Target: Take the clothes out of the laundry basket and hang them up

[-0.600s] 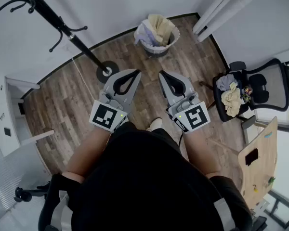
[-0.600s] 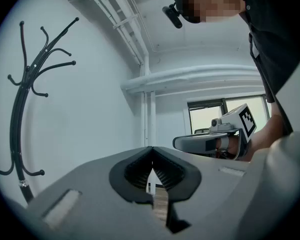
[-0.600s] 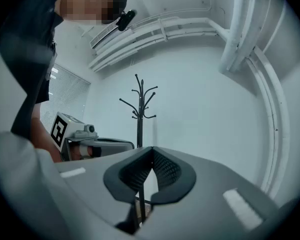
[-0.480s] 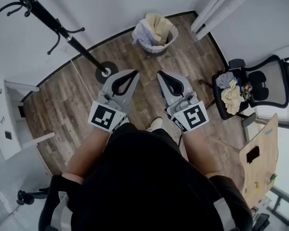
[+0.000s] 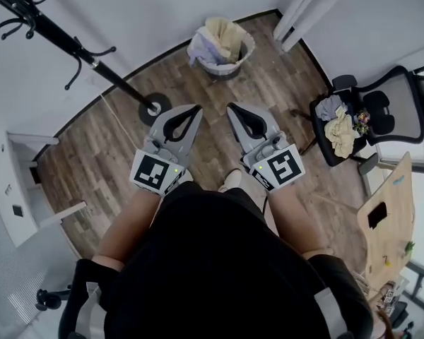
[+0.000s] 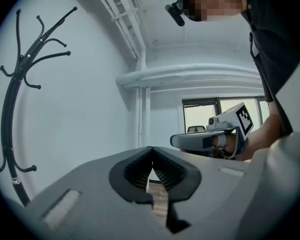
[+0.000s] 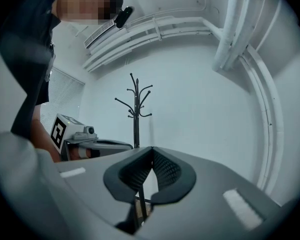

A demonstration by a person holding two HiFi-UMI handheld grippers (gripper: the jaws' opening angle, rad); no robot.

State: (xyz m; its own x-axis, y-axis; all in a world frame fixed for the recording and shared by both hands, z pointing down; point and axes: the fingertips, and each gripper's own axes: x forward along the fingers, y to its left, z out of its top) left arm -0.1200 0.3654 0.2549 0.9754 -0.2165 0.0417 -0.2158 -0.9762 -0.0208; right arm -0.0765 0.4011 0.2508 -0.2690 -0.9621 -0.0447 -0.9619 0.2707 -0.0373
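A round laundry basket (image 5: 220, 66) stands on the wooden floor by the far wall, with pale lilac and cream clothes (image 5: 214, 41) heaped in it. A black coat stand (image 5: 71, 44) leans across the upper left of the head view, its base (image 5: 155, 107) on the floor; it also shows as the coat stand (image 6: 12, 109) and the coat stand (image 7: 136, 109) in the gripper views. My left gripper (image 5: 196, 107) and right gripper (image 5: 230, 107) are held side by side in front of me, well short of the basket. Both are shut with nothing between their jaws.
A black office chair (image 5: 381, 115) at the right carries a pile of clothes (image 5: 340, 134). White pipes (image 5: 304, 6) run down the far corner. A wooden board (image 5: 389, 224) stands at the lower right and a white cabinet (image 5: 14, 189) at the left.
The view has shifted a little: basket and coat stand sit slightly further left and higher. Both grippers stay shut and side by side.
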